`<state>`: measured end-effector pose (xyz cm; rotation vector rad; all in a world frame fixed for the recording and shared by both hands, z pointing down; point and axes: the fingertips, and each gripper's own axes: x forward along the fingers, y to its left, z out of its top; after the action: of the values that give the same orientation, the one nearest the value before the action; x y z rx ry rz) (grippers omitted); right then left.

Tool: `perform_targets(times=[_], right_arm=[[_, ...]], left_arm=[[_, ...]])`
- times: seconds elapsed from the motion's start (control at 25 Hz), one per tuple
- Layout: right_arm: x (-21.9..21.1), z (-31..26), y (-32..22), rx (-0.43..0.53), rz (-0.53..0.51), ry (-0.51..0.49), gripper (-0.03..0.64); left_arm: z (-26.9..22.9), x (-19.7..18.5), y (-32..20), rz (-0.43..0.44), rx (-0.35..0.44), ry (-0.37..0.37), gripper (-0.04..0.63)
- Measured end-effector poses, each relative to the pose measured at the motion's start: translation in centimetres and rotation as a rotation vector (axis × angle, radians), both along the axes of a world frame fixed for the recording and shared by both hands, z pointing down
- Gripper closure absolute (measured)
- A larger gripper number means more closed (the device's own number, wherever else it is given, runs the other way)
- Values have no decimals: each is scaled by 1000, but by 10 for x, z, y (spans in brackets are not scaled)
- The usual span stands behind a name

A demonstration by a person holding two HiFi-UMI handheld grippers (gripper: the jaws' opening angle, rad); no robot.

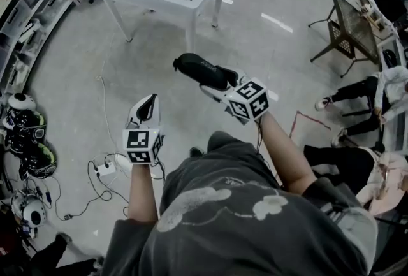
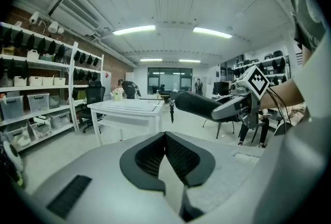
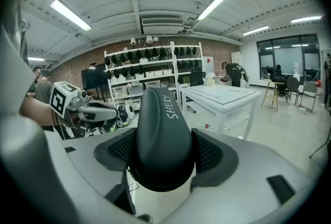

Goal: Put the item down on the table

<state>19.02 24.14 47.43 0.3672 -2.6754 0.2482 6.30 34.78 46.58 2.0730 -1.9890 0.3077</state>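
Right gripper view: right gripper (image 3: 164,162) is pinching the dark case (image 3: 161,124), carrying it. White table (image 3: 221,94) is lying well ahead, probably needing approach and lowering. Left gripper (image 2: 166,157) is pressed together, empty.

Both arms are out in front, bare forearms, elbows bent. The left forearm (image 1: 141,188) runs straight ahead and the left gripper (image 1: 148,104) points away from the body. Its jaws are pressed together at the tips with nothing between them. The right forearm (image 1: 284,153) angles in from the right, and the right gripper (image 1: 215,80) sits a bit farther out than the left one, aimed toward the far left. Its jaws are spread wide and clamped on both sides of a black case (image 3: 160,135), which sticks out past the tips. The two grippers are near each other but not touching.
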Motion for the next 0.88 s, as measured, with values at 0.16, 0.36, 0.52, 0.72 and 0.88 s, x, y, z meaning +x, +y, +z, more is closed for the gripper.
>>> perform_targets(times=[0.16, 0.36, 0.52, 0.72, 0.88], right_arm=[[2, 2, -2, -17, 10, -18, 295], [-12, 12, -27, -30, 18, -23, 293], [-39, 19, -57, -41, 2, -29, 293], [-85, 27, -122, -30, -18, -9, 293], [-125, 31, -182, -24, -36, -4, 293]], left_arm=[[6, -4, 1, -3, -11, 10, 594], [10, -20, -16, -27, -14, 6, 594], [11, -42, -38, -63, -22, 10, 594], [16, -84, -93, -87, -37, 17, 594], [18, -124, -147, -97, -56, 10, 594]])
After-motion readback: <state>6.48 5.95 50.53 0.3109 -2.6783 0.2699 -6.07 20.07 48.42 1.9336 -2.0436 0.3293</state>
